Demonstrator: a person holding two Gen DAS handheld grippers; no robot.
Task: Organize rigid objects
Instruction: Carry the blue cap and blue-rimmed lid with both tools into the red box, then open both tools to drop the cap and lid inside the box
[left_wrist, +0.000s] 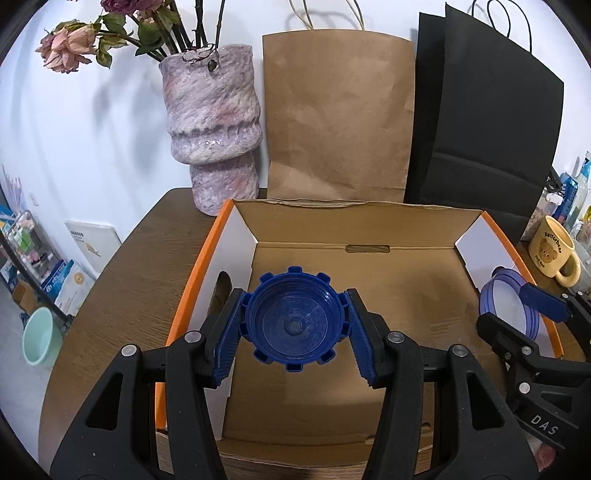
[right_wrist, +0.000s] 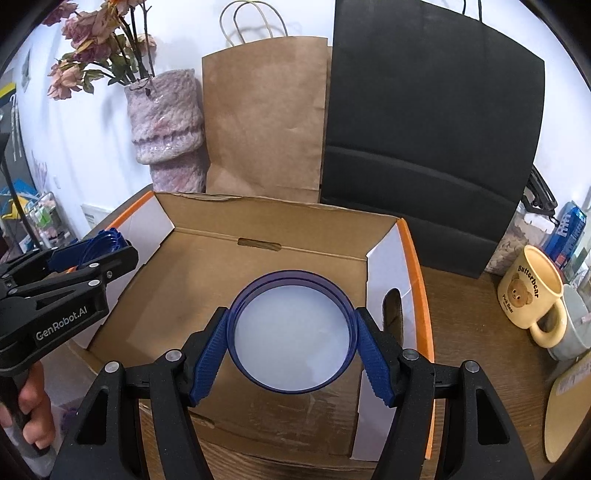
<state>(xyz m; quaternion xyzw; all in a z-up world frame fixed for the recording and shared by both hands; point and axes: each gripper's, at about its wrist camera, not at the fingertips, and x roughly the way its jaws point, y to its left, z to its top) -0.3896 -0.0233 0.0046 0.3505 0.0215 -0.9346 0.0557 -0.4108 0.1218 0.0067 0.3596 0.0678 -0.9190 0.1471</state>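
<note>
Two claws hang over the open cardboard box (right_wrist: 207, 295), the left claw (left_wrist: 293, 325) pinching a blue cap (left_wrist: 293, 319) and the right claw (right_wrist: 291, 332) pinching a round lid (right_wrist: 291, 332), so I think lowering them in comes next.

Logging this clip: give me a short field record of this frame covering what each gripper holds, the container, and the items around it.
left gripper: shut on blue notched cap, held over the box
right gripper: shut on round blue-rimmed lid, held over the box
container: open cardboard box with orange edges, no items visible inside
behind box: pink vase with dried roses, brown paper bag, black bag
beside box: yellow bear mug
surface: wooden table
</note>
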